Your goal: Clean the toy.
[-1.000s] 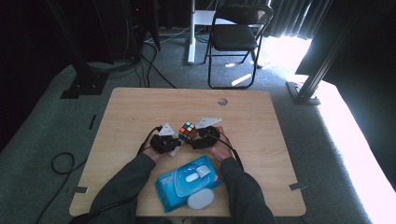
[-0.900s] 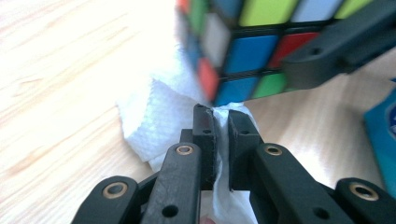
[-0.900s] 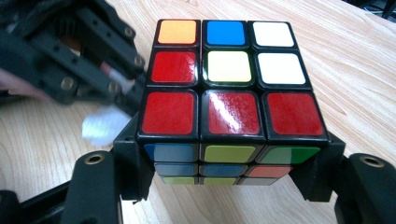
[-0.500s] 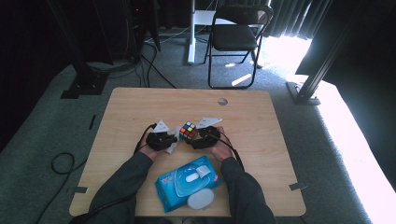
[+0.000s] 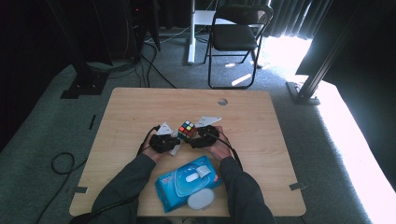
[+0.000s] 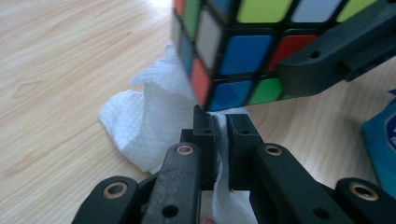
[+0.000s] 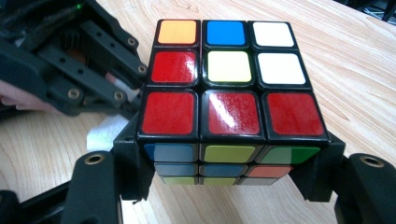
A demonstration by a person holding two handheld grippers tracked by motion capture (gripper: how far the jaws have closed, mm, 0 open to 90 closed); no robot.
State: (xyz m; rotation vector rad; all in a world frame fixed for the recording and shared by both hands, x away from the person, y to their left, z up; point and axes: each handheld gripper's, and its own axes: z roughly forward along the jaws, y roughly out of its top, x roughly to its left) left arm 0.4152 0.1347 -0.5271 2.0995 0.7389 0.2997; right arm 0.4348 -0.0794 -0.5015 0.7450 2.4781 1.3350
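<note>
Two claws at work over the pale wooden surface (image 5: 261, 130). Right claw (image 7: 229, 186) clamped on the multicoloured plastic puzzle cube (image 7: 229, 88), red row nearest, held just above the wood. Left claw (image 6: 222, 135) pinched nearly closed on a crumpled white paper wipe (image 6: 144, 121), just below and beside the cube. Nearer the person from the cube, a blue plastic wipes pack (image 5: 187, 184).

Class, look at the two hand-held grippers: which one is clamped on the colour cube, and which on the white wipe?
The right hand-held gripper clamps the colour cube by its sides. The left hand-held gripper pinches the white wipe instead.
</note>
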